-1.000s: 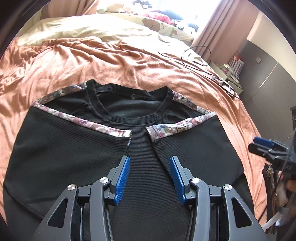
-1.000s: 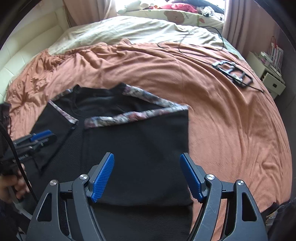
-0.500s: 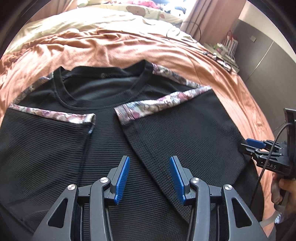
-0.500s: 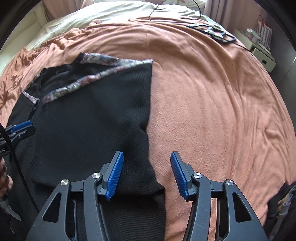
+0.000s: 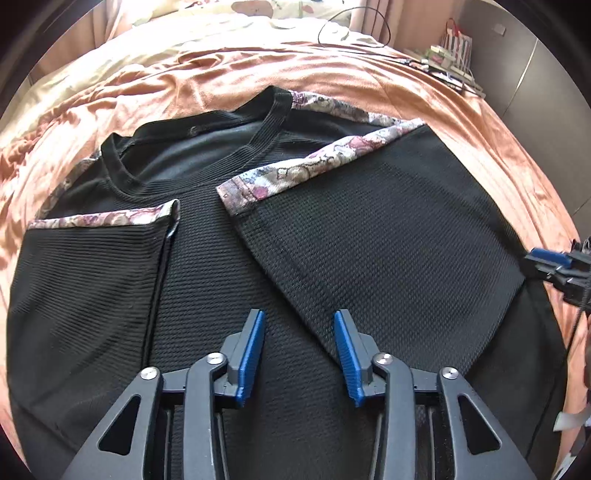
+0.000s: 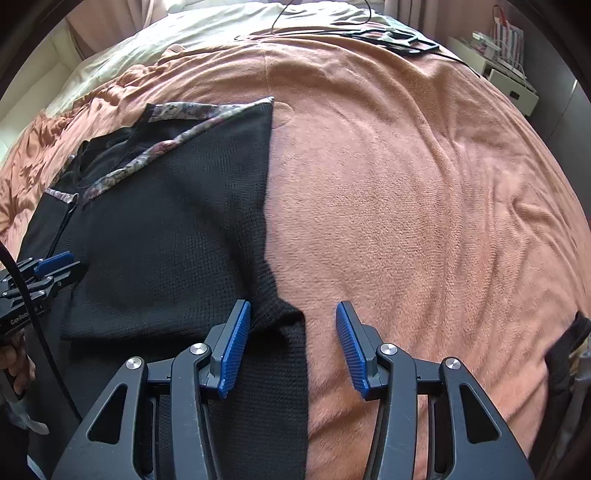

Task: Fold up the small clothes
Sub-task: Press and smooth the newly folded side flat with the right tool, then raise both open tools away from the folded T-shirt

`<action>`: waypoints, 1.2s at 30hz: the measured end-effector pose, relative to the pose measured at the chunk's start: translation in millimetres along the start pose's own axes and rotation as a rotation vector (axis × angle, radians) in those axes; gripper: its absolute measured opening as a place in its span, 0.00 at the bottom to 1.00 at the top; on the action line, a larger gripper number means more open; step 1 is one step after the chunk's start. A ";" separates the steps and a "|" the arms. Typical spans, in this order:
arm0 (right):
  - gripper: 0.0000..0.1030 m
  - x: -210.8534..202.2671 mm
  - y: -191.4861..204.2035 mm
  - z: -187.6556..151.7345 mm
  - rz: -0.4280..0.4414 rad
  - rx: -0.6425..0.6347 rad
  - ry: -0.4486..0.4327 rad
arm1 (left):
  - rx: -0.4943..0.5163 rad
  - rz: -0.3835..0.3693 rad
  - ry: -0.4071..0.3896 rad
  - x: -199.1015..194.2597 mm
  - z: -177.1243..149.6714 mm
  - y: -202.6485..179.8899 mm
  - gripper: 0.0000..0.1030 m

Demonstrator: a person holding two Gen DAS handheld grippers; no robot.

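While its two floral-trimmed sleeves lie folded inward across its chest, the black ribbed top (image 5: 295,236) rests flat on a rumpled salmon bedspread (image 6: 424,184), neckline toward the pillows. A cream sheet (image 6: 159,44) shows beyond, with a tangle of black cables (image 6: 391,35) near the far edge and a white nightstand (image 6: 511,85) beside the bed. Over the shirt's lower middle, the left gripper (image 5: 298,347) hangs with jaws apart, empty. Likewise spread and empty, the right gripper (image 6: 292,341) straddles the shirt's right-hand edge.
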State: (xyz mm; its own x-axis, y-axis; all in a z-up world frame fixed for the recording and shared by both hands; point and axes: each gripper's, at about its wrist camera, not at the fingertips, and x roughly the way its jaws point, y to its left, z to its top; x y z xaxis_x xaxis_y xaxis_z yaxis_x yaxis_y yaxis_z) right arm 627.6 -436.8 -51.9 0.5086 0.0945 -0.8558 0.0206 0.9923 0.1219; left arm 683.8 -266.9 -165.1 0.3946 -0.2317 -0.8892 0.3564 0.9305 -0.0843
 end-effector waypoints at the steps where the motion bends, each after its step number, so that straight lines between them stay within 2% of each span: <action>1: 0.44 -6.4 3.5 1.4 0.008 -0.008 -0.017 | 0.004 0.005 0.003 -1.0 -0.4 1.3 0.38; 3: 0.44 -16.9 5.2 2.3 0.009 -0.010 -0.041 | -0.009 0.001 0.009 -3.3 -1.3 5.4 0.38; 5: 0.39 -23.6 7.1 4.3 0.015 0.001 -0.057 | -0.032 -0.003 0.013 -4.3 -1.4 9.5 0.38; 8: 0.27 -23.3 9.9 5.9 0.026 0.009 -0.071 | -0.045 -0.003 0.017 -7.3 -3.6 15.1 0.38; 10: 0.15 -15.4 10.4 3.2 0.050 0.016 -0.056 | -0.058 -0.028 0.006 -14.9 -4.8 20.7 0.38; 13: 0.14 3.3 6.4 -3.5 0.017 0.020 -0.010 | -0.066 -0.032 -0.024 -30.8 -6.2 29.7 0.38; 15: 0.14 8.1 4.8 -8.3 0.032 0.032 -0.001 | -0.080 -0.036 -0.045 -44.8 -7.6 41.1 0.38; 19: 0.14 -5.8 5.8 -11.6 0.084 0.049 0.004 | -0.138 -0.030 -0.055 -67.3 -11.8 67.8 0.39; 21: 0.14 -18.3 7.3 -13.6 0.066 0.041 -0.018 | -0.178 -0.022 -0.065 -80.4 -15.2 83.3 0.42; 26: 0.16 -52.9 9.8 -22.1 0.078 0.036 -0.023 | -0.257 0.019 -0.113 -119.5 -26.2 112.7 0.74; 29: 0.16 -71.4 16.8 -27.1 0.061 0.003 -0.028 | -0.268 0.021 -0.148 -142.8 -33.4 119.5 0.89; 30: 0.17 -81.0 20.4 -29.8 0.043 -0.011 -0.036 | -0.268 0.023 -0.161 -153.1 -36.3 121.1 0.91; 32: 0.34 -100.9 25.5 -35.1 0.035 -0.019 -0.059 | -0.264 0.058 -0.178 -168.9 -39.6 122.8 0.96; 34: 0.79 -121.0 29.1 -41.9 0.064 -0.011 -0.084 | -0.265 0.087 -0.197 -183.8 -46.1 125.9 0.97; 35: 0.85 -130.3 32.0 -44.9 0.078 -0.015 -0.093 | -0.266 0.085 -0.203 -191.0 -48.6 126.9 0.98; 36: 0.86 -138.4 34.7 -48.2 0.089 -0.024 -0.098 | -0.265 0.078 -0.207 -199.4 -52.1 127.9 0.98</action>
State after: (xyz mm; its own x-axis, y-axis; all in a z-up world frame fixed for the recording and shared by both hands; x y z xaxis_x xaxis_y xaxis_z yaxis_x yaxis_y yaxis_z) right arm 516.4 -411.6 46.5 0.5891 0.1751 -0.7888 -0.0478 0.9821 0.1822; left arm 606.6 -87.0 -22.0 0.5849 -0.1844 -0.7899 0.0964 0.9827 -0.1580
